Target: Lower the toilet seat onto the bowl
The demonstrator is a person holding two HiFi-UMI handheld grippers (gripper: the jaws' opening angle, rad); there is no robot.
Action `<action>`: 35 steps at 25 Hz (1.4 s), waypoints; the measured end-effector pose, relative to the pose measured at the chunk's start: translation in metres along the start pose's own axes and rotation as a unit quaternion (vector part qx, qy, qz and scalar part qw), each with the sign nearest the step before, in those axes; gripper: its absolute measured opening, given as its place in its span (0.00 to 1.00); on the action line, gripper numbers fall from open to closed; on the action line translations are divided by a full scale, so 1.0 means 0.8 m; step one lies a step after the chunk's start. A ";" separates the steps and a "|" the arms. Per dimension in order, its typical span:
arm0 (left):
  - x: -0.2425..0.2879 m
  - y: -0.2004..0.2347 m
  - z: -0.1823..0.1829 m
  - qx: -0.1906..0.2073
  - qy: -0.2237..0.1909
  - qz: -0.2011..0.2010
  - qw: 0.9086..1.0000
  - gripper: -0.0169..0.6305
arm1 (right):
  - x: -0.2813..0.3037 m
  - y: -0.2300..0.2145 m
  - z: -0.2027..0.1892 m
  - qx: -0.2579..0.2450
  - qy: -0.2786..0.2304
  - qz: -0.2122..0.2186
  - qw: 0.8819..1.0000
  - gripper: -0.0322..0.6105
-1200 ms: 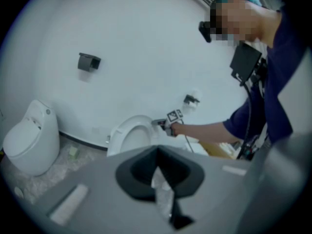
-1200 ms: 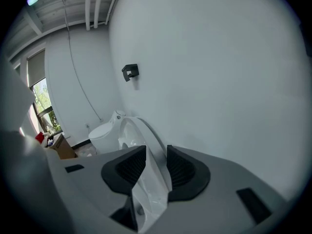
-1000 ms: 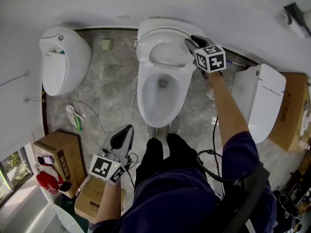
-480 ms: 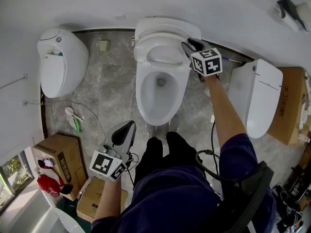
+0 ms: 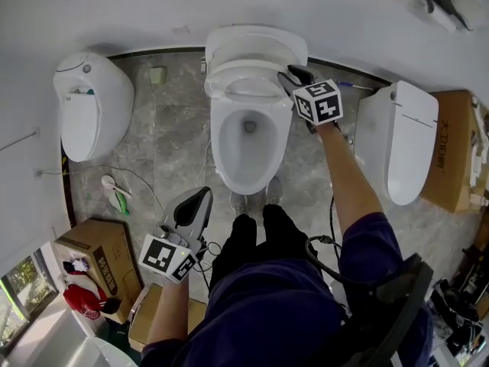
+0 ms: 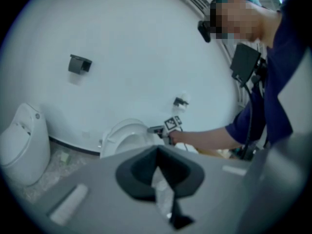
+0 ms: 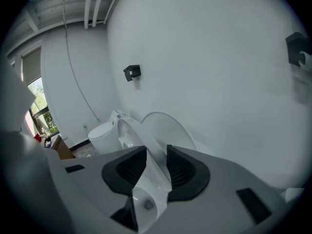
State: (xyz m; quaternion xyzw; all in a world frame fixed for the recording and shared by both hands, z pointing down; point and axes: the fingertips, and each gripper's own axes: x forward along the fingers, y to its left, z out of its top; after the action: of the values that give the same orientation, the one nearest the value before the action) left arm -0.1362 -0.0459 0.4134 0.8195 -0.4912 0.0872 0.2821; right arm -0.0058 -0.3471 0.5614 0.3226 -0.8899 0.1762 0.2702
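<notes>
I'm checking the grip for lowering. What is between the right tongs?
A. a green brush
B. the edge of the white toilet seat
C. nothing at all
B: the right gripper view shows the right tongs closed on the edge of the white plastic toilet seat.

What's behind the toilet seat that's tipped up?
The white lid stands up right behind the toilet seat, close to the wall. The seat covers the lid's bottom edge and the hinges, so those can't be seen.
</notes>
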 end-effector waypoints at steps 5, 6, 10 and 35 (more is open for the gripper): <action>-0.011 -0.007 0.005 0.011 -0.002 -0.011 1.000 0.03 | -0.018 0.016 -0.013 -0.001 0.007 -0.003 1.000 0.24; -0.013 -0.008 0.006 0.013 -0.003 -0.014 1.000 0.03 | -0.020 0.020 -0.015 -0.001 0.008 -0.004 1.000 0.24; -0.025 -0.008 0.004 0.020 -0.002 -0.022 1.000 0.03 | -0.030 0.036 -0.026 -0.001 0.014 -0.010 1.000 0.25; -0.099 -0.049 -0.029 0.049 -0.008 -0.041 0.998 0.03 | -0.089 0.124 -0.109 0.003 0.041 -0.038 0.998 0.28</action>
State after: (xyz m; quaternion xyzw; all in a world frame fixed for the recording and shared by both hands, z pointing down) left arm -0.1397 0.0411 0.3847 0.8522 -0.4549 0.0933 0.2411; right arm 0.0053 -0.1980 0.5744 0.3494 -0.8648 0.1813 0.3117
